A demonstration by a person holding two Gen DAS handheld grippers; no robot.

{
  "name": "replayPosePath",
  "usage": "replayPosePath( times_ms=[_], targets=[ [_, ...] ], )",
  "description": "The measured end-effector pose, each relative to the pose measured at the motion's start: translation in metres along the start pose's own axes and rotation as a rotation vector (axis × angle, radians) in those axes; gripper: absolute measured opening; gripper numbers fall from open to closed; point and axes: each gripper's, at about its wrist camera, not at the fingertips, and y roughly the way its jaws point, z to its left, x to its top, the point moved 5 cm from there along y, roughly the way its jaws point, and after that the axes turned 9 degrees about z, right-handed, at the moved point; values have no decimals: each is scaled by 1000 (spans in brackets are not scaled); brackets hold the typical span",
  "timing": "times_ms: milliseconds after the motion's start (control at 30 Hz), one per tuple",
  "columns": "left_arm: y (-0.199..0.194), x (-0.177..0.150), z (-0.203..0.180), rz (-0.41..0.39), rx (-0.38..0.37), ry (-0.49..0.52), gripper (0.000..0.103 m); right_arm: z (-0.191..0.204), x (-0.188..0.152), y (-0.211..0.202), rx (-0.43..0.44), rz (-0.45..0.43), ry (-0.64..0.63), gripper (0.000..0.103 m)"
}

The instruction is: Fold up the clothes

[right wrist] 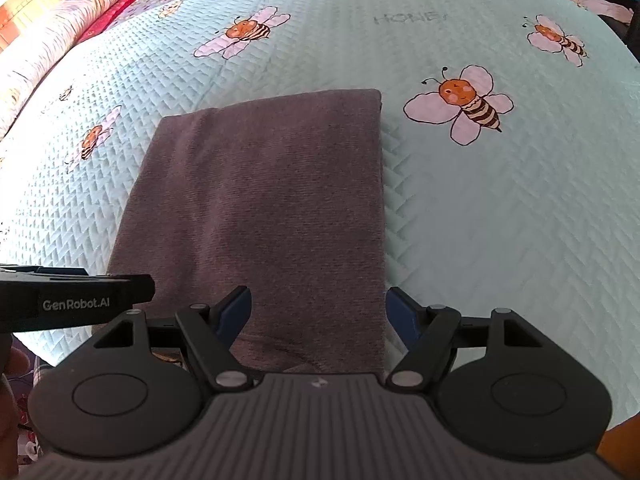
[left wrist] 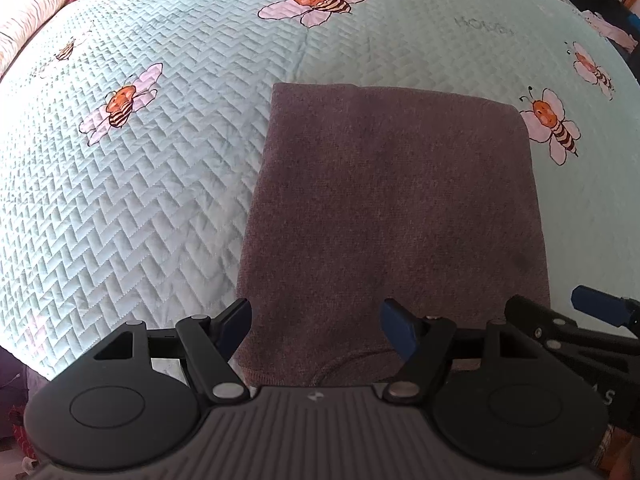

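A grey-brown garment (left wrist: 392, 208) lies folded into a flat rectangle on the bed, its near edge toward me; it also shows in the right wrist view (right wrist: 264, 208). My left gripper (left wrist: 316, 326) is open and empty, hovering over the garment's near left part. My right gripper (right wrist: 318, 314) is open and empty over the near right part, its right finger beyond the garment's right edge. The right gripper's fingers (left wrist: 600, 306) show at the right in the left wrist view. The left gripper's body (right wrist: 76, 300) shows at the left in the right wrist view.
The bed is covered by a pale mint quilted spread (left wrist: 140, 200) printed with bees (right wrist: 460, 104). A pink and red bedding roll (right wrist: 68, 12) lies along the far left. Dark furniture with a white cloth (left wrist: 612, 24) stands past the bed's far right corner.
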Motion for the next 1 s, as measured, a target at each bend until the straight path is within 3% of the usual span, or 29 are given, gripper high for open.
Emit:
replayPosePath(
  times_ms=[1000],
  targets=[
    [6,-3,-1,34,2,6,74,4,-2,9,-7,20,-3,74]
  ],
)
